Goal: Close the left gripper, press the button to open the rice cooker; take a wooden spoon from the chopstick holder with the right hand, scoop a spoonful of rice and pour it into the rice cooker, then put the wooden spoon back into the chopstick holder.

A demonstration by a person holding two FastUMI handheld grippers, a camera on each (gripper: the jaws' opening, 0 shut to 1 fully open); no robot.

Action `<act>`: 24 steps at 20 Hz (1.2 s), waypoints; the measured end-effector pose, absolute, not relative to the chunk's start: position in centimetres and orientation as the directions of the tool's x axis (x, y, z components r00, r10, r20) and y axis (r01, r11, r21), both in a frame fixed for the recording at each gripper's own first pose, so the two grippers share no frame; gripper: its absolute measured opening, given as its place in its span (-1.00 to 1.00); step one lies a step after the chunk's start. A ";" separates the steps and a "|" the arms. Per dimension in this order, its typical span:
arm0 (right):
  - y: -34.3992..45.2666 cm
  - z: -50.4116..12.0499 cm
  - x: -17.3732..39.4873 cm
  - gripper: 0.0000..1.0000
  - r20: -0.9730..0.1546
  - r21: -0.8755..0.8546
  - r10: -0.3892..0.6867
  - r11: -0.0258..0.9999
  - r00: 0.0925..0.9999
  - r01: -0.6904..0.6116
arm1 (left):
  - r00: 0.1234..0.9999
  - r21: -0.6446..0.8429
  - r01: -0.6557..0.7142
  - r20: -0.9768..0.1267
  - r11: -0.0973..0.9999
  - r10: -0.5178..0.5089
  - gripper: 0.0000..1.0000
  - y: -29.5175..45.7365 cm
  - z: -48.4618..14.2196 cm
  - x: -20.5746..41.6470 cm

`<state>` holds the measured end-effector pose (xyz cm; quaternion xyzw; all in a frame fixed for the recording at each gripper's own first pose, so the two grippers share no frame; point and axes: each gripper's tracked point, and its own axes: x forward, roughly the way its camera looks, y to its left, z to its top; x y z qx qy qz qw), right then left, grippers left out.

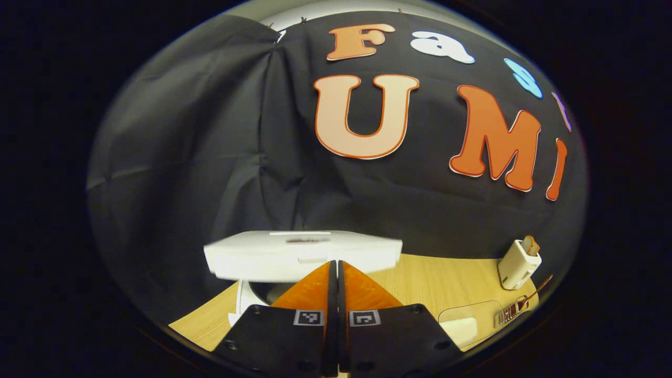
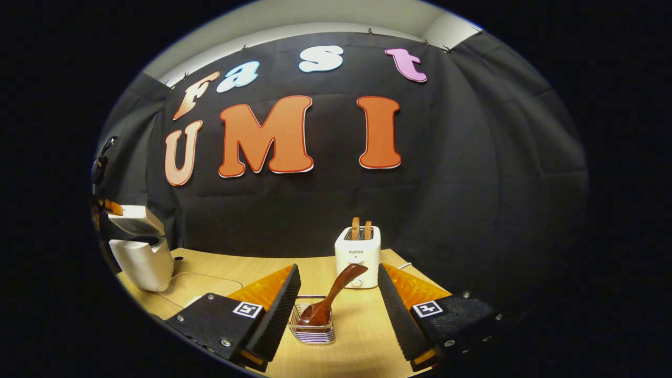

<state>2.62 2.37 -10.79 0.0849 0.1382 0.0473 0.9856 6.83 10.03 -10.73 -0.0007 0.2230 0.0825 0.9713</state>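
In the left gripper view my left gripper (image 1: 334,265) is shut, its orange fingers pressed together just in front of the white rice cooker (image 1: 245,300). The cooker's lid (image 1: 302,253) looks blurred and lifted above the pot. In the right gripper view the rice cooker (image 2: 143,261) stands at the far left with its lid (image 2: 134,218) raised. My right gripper (image 2: 338,269) is open, a finger on either side of the brown wooden spoon (image 2: 336,291). The spoon leans in the wire chopstick holder (image 2: 313,329), untouched. A clear rice container (image 1: 462,323) lies low on the right.
A white toaster (image 2: 358,253) with two slices stands behind the holder, against the black cloth. The same toaster (image 1: 518,263) and the wire holder (image 1: 510,314) sit at the right table edge in the left gripper view. A clear tray outline (image 2: 195,286) lies beside the cooker.
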 end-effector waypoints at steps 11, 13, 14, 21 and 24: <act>3.3 -18.8 7.7 0.69 -0.425 0.385 0.207 0.922 0.881 -0.030 | 0.917 0.068 -0.065 -0.390 0.996 0.087 -0.94 5.4 -10.9 5.4; 3.5 -20.1 8.7 0.61 -0.445 0.417 0.218 0.909 0.868 -0.015 | 0.912 0.069 -0.064 -0.401 0.996 0.086 -0.92 5.3 -11.4 5.3; 3.9 -20.4 9.2 0.52 -0.444 0.444 0.237 0.896 0.864 -0.018 | 0.911 0.070 -0.064 -0.403 0.996 0.087 -0.92 5.3 -11.6 5.2; 5.2 -21.6 10.4 -0.31 -0.434 0.605 0.301 0.796 0.849 0.028 | 0.894 0.089 -0.094 -0.430 0.992 0.123 -0.91 6.6 -13.1 4.6; 5.0 -21.2 9.7 -0.65 -0.422 0.633 0.292 0.773 0.858 0.048 | 0.893 0.090 -0.097 -0.432 0.991 0.126 -0.92 6.7 -13.2 4.3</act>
